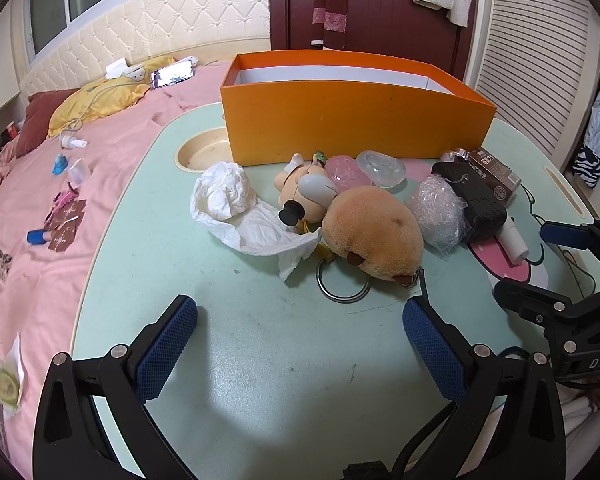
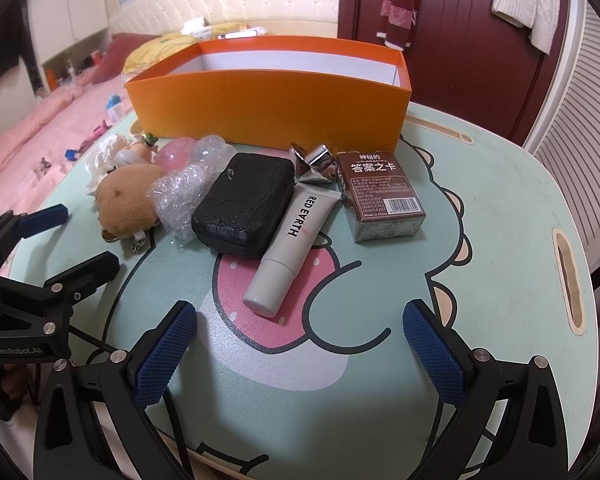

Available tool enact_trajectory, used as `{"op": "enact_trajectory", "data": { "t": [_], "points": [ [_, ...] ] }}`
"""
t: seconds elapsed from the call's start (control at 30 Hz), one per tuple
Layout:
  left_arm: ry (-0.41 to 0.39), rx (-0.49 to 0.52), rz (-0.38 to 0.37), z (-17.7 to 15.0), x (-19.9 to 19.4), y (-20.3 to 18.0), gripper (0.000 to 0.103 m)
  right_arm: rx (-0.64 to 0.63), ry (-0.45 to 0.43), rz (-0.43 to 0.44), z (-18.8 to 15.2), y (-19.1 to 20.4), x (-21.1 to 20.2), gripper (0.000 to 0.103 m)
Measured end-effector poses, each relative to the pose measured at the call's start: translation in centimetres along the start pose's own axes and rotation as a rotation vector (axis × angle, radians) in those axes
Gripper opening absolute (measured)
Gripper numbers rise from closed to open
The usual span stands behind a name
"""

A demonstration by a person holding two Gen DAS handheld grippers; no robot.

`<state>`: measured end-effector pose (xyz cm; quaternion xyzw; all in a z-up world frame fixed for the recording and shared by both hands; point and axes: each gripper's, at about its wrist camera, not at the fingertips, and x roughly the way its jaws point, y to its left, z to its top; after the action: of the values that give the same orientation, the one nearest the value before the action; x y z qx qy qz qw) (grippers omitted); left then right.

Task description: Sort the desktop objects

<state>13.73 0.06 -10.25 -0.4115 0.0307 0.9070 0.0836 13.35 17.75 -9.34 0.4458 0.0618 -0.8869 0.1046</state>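
Left gripper (image 1: 300, 340) wide open, empty. Plush toy (image 1: 374, 232) at 12 o'clock: soft, light, best pinched mid-body. Right gripper (image 2: 300, 340) open too; tube (image 2: 290, 236) at 12, slick, grab mid-barrel.

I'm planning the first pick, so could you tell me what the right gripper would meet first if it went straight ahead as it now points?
Most likely the white Red Earth tube, lying capped end nearest between the open fingers of the right gripper. Depth is hard to judge through the fisheye.
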Motion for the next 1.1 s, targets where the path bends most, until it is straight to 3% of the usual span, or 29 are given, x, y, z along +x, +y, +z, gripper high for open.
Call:
{"op": "enact_trajectory", "data": {
  "t": [1.1],
  "points": [
    [-0.012,0.006,-0.007,-0.2,0.0,-0.1,0.103,0.015,0.007,-0.019,0.1,1.0,0.3,0.103]
  ]
}}
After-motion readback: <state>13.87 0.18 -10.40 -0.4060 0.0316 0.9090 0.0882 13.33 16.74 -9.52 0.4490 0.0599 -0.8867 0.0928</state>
